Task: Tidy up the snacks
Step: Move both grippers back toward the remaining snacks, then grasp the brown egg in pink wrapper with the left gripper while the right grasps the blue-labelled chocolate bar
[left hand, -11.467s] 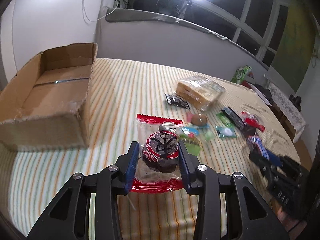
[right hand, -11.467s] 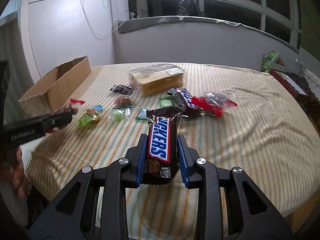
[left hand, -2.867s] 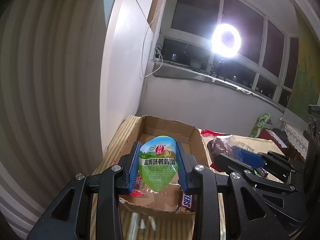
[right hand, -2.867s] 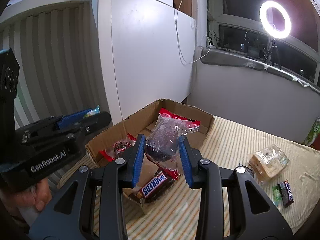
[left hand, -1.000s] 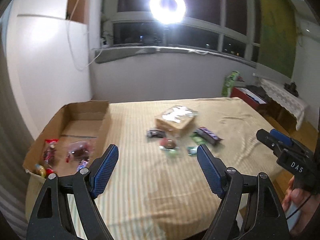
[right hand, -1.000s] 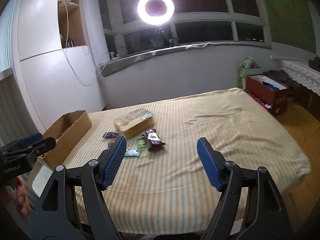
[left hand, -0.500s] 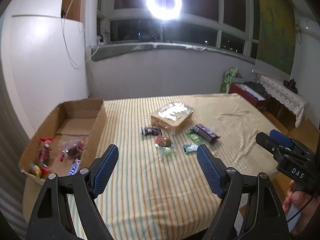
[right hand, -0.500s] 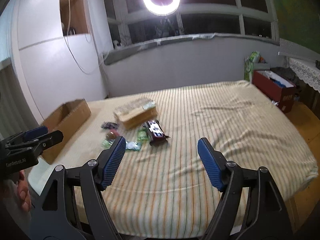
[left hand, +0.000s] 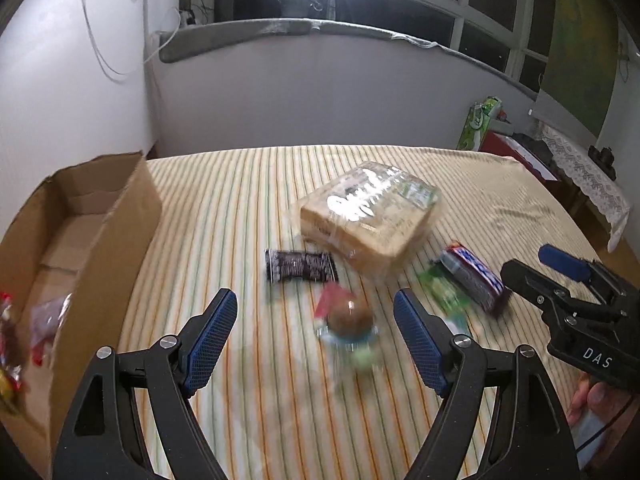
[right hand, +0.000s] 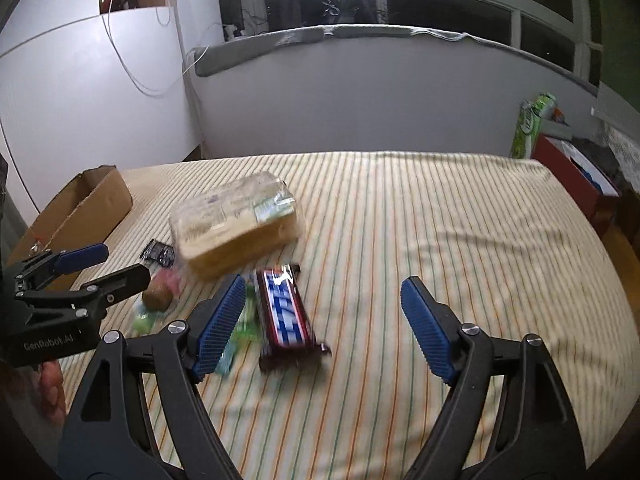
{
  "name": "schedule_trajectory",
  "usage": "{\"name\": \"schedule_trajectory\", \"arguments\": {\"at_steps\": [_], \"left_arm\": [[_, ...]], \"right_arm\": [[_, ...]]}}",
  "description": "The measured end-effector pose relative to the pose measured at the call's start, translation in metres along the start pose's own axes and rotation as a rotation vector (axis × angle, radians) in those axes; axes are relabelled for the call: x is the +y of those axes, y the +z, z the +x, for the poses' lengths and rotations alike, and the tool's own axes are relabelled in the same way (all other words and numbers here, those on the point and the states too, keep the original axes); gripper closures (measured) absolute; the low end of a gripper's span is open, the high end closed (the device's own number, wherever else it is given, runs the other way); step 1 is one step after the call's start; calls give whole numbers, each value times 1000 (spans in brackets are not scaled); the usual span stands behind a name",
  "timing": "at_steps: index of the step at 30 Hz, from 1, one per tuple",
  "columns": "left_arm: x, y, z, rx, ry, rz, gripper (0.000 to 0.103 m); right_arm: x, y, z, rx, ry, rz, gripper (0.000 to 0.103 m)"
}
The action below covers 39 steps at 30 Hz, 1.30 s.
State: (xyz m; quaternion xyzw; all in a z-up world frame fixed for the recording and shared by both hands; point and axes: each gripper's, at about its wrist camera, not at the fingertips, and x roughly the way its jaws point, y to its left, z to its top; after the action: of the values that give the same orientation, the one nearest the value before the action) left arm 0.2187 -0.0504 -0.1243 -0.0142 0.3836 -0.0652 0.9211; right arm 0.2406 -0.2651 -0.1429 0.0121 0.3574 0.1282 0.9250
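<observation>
Snacks lie on the striped bedspread (left hand: 240,208). My left gripper (left hand: 316,338) is open and empty, just above a brown egg-shaped snack in a clear wrapper (left hand: 349,319). Beyond it lie a black wrapper (left hand: 301,265) and a bagged bread loaf (left hand: 370,216). My right gripper (right hand: 322,330) is open and empty, over a blue and brown candy bar (right hand: 285,314) with a green packet (right hand: 240,332) at its left. The loaf (right hand: 236,226) and egg snack (right hand: 157,297) also show there. The cardboard box (left hand: 116,232) at the left holds several wrapped snacks (left hand: 44,316).
The right gripper (left hand: 580,308) shows at the right of the left wrist view, the left gripper (right hand: 60,292) at the left of the right wrist view. A grey ledge and wall stand behind the bed. A red box (right hand: 572,176) and green packs (right hand: 532,124) sit beyond the bed's right edge.
Both grippers have moved forward and down toward the loose snacks, which now appear much larger. Both stay open and empty.
</observation>
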Motion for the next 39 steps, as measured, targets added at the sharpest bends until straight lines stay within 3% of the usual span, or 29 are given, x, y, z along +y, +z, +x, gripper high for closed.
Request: {"name": "schedule_trajectory", "arguments": {"at_steps": [13, 16, 19, 20, 21, 28, 39], "left_arm": [[-6, -7, 18, 47, -31, 34, 23], [-3, -8, 23, 58, -36, 20, 23], [-2, -8, 30, 90, -43, 17, 43], [-3, -9, 30, 89, -32, 21, 49], [-5, -8, 30, 85, -40, 27, 70], [8, -10, 27, 68, -88, -21, 71], [9, -10, 28, 64, -89, -20, 71]], "right_arm": [[7, -10, 30, 126, 32, -52, 21], [7, -12, 36, 144, 54, -52, 33], [7, -13, 39, 152, 71, -58, 50], [7, -13, 38, 149, 75, -61, 64], [7, -14, 37, 146, 74, -62, 73], [2, -16, 35, 132, 105, -34, 73], [-1, -16, 34, 128, 105, -25, 73]]}}
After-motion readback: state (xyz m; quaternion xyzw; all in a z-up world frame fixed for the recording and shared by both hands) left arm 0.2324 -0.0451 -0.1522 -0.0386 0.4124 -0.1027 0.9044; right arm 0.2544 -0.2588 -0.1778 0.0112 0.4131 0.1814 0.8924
